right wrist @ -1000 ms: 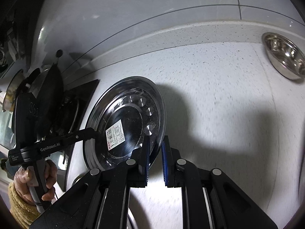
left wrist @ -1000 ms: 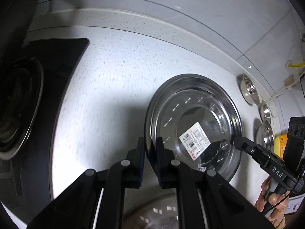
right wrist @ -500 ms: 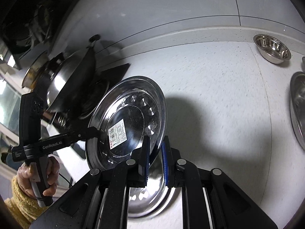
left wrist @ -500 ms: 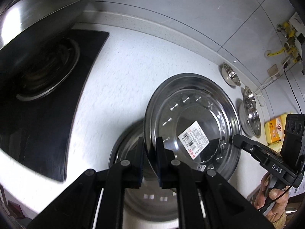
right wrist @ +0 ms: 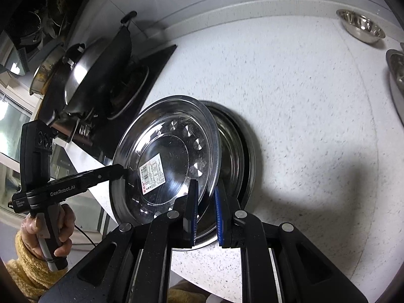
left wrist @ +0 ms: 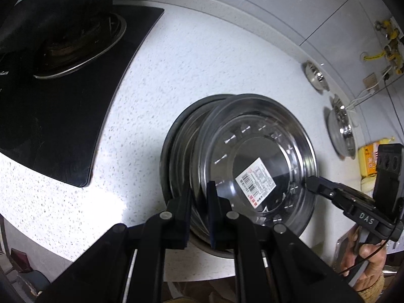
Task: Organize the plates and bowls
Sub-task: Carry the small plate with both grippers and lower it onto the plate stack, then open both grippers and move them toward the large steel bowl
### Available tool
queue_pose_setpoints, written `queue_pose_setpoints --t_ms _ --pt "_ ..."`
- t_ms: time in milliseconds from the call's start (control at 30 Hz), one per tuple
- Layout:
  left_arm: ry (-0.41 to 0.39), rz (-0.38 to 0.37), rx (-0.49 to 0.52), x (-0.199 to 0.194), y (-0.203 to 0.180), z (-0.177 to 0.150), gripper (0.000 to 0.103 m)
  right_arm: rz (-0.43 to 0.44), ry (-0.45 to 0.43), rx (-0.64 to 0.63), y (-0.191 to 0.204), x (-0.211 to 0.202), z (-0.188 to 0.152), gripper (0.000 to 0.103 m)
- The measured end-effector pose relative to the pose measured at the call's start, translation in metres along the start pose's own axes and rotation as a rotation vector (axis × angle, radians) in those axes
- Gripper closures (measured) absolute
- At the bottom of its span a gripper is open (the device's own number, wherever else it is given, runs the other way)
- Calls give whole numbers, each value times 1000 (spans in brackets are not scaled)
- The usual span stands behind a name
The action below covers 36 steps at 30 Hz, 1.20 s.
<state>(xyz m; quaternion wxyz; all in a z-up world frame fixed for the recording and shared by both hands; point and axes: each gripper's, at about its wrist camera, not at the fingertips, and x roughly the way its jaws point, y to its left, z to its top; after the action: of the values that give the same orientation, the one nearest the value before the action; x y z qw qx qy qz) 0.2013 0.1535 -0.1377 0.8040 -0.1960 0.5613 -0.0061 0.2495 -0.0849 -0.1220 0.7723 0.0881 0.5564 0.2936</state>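
In the left wrist view, the left gripper point(left wrist: 199, 214) is pinching the near rim of a steel plate point(left wrist: 257, 161), fingers closed down to the thickness of the rim. The plate is hanging tilted, just over a second plate point(left wrist: 176, 151) lying on the speckled counter point(left wrist: 202, 63) beside the black stove point(left wrist: 63, 101). The right gripper point(left wrist: 309, 183) is reaching in to hold the opposite rim. Two bowls point(left wrist: 341, 131) are sitting near the wall, well apart.

In the right wrist view, the right gripper point(right wrist: 205, 209) is clamping the same plate point(right wrist: 169, 156) by its edge, blue pads narrowly apart around it, and the left gripper point(right wrist: 121, 170) is gripping the far side. The lower plate point(right wrist: 237, 151) is showing beneath.

The step in hand looks like stacking: the next move calls for levelling the plate, centring it over the lower one, lowering it and letting go with both grippers.

Compared with half a second ago, the held plate is sitting lower and closer over the lower plate, which was then mostly hidden beneath it.
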Motion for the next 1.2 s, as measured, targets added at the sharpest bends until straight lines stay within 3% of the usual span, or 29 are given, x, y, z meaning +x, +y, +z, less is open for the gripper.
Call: queue_pose_setpoints --t_ms 267,400,500,633,800,933,1000,1200 --pt "6 21 23 9 1 -1 93 -5 40 -6 -4 10 -5 91" --pt "-44 119 91 7 -6 1 93 -40 29 -21 -5 9 -4 89" --pt "-51 98 92 4 -3 4 93 -38 19 -21 -6 5 -1 89" --pt "-110 149 132 -4 -8 2 92 -42 -3 -34 -4 0 -1 89" --pt "-170 152 128 -18 -9 0 92 -56 -31 -47 -5 -9 -4 74" --pt "-197 96 143 -26 -22 -1 92 -57 -55 -48 -10 -21 -9 66" --pt "-195 50 143 -26 -30 -3 92 -67 -76 -51 -13 -29 -13 55" --pt "-170 -102 170 -19 -77 -11 92 -150 -117 -33 -42 -68 -29 46"
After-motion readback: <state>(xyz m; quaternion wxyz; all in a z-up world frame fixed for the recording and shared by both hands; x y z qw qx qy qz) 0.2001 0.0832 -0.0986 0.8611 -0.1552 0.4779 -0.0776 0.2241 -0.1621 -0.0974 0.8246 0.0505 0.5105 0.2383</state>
